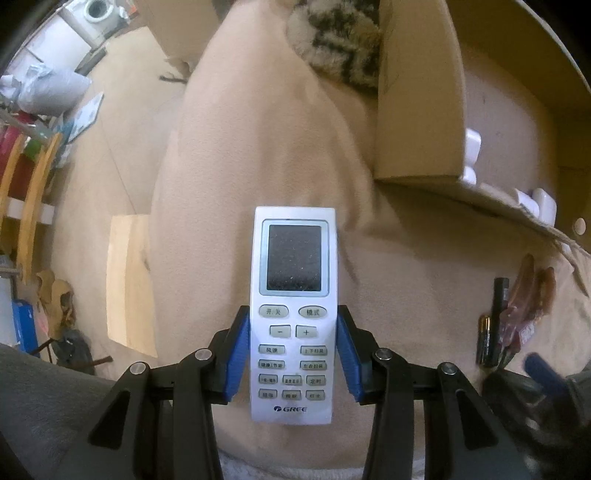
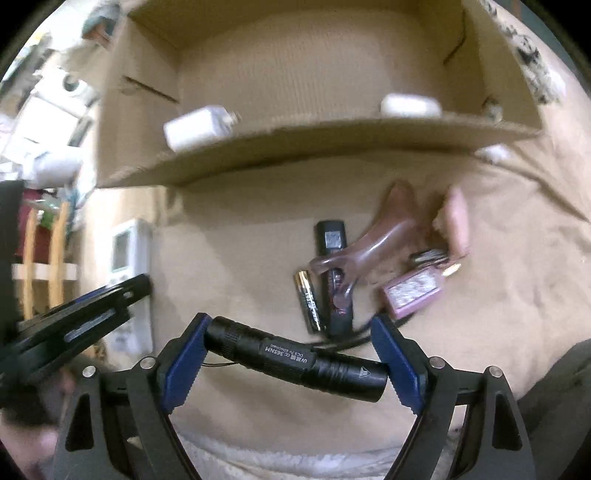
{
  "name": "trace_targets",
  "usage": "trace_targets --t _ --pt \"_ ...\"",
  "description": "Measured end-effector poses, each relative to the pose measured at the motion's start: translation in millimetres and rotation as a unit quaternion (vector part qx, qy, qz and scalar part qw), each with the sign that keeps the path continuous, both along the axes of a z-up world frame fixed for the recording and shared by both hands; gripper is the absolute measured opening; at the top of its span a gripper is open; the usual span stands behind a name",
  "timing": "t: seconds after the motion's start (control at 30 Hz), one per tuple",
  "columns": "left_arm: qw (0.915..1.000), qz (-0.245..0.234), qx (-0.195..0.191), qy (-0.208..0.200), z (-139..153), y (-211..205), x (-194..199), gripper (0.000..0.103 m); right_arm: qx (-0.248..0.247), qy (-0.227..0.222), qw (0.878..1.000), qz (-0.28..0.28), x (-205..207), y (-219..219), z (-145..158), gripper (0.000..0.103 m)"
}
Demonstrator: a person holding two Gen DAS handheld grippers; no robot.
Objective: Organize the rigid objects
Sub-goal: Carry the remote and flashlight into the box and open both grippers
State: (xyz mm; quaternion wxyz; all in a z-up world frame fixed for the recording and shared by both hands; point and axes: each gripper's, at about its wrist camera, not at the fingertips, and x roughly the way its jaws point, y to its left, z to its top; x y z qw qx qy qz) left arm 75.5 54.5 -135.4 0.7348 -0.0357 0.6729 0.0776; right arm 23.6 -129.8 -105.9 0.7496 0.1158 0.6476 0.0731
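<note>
One beige blanket [image 1: 258, 155] underlies the cardboard box [image 2: 332, 136].

Background, upper left of frame: white washing machine [image 1: 96, 11]; left edge, wooden rack [image 1: 35, 184]; top centre, leopard-print fuzzy cushion [image 1: 340, 40].

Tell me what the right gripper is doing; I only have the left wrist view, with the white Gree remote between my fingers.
Observer: The right gripper is shut on a black cylindrical UV flashlight, held crosswise between its blue fingers.
Operator: What lies past it?
Observer: A gold-and-black battery beside a black stick-shaped device, with a translucent pink clip over them.
Operator: Anything inside the cardboard box?
Observer: A white rectangular charger lies behind its front edge.
</note>
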Motion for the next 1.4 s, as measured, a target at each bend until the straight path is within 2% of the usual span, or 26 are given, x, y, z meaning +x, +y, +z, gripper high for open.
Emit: trace_targets --t 0.07,0.2,0.3,0.4,0.47,0.6,0.73,0.83,0.93,1.03,1.1,1.2,1.3,1.4 --pt "0.9996 0.002 -0.002 -0.029 13 -2 -2 0.040 0.022 -0.021 1.000 0.004 -6 -15 19 0.092" --pt "0.9967 -0.010 0.018 -0.079 39 -11 -6 0.040 0.047 -0.080 0.995 0.025 -12 -40 63 0.092" --pt "0.9940 0.002 0.004 -0.109 58 -12 -14 0.040 0.083 -0.113 0.990 0.026 1 -77 88 0.092" --pt "0.9909 0.033 -0.026 -0.128 77 -9 -19 0.040 0.122 -0.139 0.982 0.032 12 -91 123 0.092" --pt "0.9871 0.041 -0.027 -0.152 96 -9 -19 0.040 0.142 -0.158 0.977 0.030 22 -102 144 0.092" --pt "0.9784 0.050 -0.033 -0.198 131 -13 -19 0.040 0.163 -0.187 0.968 0.027 43 -102 167 0.092" --pt "0.9702 0.031 -0.019 -0.240 163 -26 -9 0.040 0.157 -0.209 0.965 0.030 62 -105 184 0.092" --pt "0.9658 0.016 -0.011 -0.259 175 -36 2 0.040 0.155 -0.224 0.962 0.028 74 -108 185 0.092" --pt "0.9652 0.003 -0.019 -0.261 178 -47 17 0.040 0.153 -0.234 0.960 0.022 86 -110 179 0.092" --pt "0.9622 -0.017 -0.021 -0.271 173 -60 30 0.040 0.149 -0.238 0.960 0.011 98 -113 164 0.092" --pt "0.9589 -0.048 -0.001 -0.280 162 -74 39 0.040 0.148 -0.229 0.962 -0.005 110 -116 148 0.092" --pt "0.9642 -0.052 0.000 -0.260 141 -82 52 0.040 0.149 -0.223 0.963 -0.015 123 -116 128 0.092" --pt "0.9687 -0.052 0.000 -0.243 123 -87 63 0.040 0.121 -0.222 0.967 -0.011 129 -115 109 0.092" --pt "0.9696 -0.054 0.009 -0.238 109 -92 70 0.040 0.095 -0.204 0.974 -0.009 132 -117 86 0.092"
